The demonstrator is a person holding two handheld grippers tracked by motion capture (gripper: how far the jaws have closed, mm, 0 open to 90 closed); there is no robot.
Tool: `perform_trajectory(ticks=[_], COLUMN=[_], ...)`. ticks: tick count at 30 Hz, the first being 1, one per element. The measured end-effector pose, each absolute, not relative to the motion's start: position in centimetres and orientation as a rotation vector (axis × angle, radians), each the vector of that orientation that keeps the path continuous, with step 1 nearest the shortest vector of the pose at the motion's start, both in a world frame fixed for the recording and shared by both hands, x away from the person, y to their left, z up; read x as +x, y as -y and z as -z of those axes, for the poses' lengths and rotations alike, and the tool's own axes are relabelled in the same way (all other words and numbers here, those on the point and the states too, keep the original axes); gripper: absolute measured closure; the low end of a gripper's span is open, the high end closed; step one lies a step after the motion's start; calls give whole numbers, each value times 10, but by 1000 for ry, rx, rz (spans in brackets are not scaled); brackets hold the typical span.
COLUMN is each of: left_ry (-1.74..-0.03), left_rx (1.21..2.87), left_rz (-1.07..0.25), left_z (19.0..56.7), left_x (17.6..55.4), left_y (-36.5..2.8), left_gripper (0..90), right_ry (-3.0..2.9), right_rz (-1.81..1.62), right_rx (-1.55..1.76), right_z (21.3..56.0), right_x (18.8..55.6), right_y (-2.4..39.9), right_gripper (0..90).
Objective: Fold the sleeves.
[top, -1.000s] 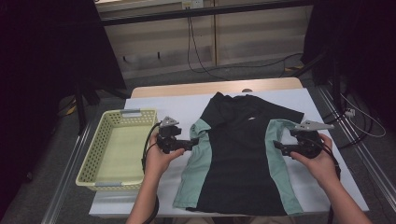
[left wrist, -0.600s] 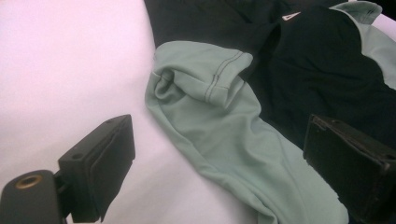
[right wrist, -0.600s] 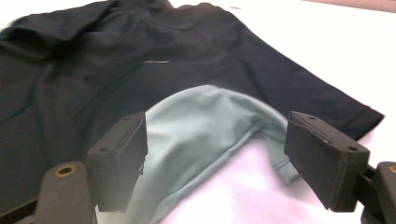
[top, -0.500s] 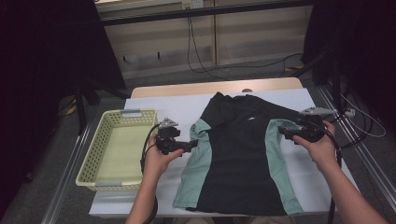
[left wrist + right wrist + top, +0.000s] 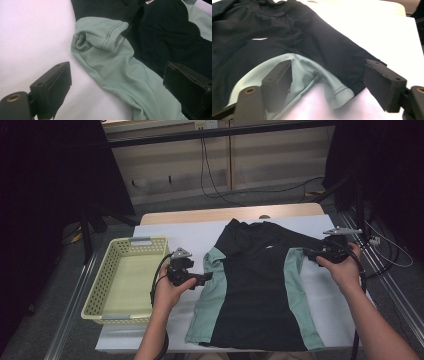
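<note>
Basket [image 5: 125, 270], pale yellow, sits at the desk's [image 5: 190, 232] left edge, just beside the shirt.

Left hand-held gripper [image 5: 206, 278]: jaws spread, hovering at the shirt's green left side panel, unmoved since a second ago. In the left gripper view the folded-in left sleeve [image 5: 100, 35] lies just ahead, nothing between the jaws.

Shirt [image 5: 257, 290], black with green panels, lies flat at desk centre, collar away from the person.

Right hand-held gripper [image 5: 311, 253]: has travelled up the shirt's right edge from mid-torso to the right sleeve [image 5: 329, 82]. Jaws have just been narrowing but remain apart, straddling the sleeve hem, pads not pressing.

Reading: a sleeve pinch looks imminent, likely for a fold inward.
</note>
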State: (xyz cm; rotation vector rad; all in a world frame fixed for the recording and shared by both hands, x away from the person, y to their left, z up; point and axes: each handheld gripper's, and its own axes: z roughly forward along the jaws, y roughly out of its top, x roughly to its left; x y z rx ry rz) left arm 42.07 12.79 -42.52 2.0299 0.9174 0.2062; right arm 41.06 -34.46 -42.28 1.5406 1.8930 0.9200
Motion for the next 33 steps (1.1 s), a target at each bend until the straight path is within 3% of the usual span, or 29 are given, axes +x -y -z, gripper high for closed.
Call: perform_trajectory(ticks=[12, 16, 19, 25, 31, 33], left_ry=[-900, -890, -891, -890, -888, -895], left_rx=[2011, 2004, 1983, 1974, 1976, 1969], left_rz=[-186, -177, -156, -157, -162, -170], left_z=[421, 419, 418, 418, 416, 416], left_x=[420, 420, 419, 419, 419, 419], left_y=[-130, -129, -129, -130, -132, -133], left_gripper=[86, 86, 89, 89, 89, 90], right_ry=[-1803, -1789, -1828, -1761, -1752, -1758], right_rz=[-892, -838, -777, -817, -805, -805], right_rx=[1604, 1638, 1673, 1729, 1719, 1728], right_z=[424, 435, 447, 465, 465, 464], right_x=[431, 436, 439, 434, 432, 432], right_y=[356, 362, 362, 364, 365, 365], right_gripper=[431, 434, 354, 380, 621, 651])
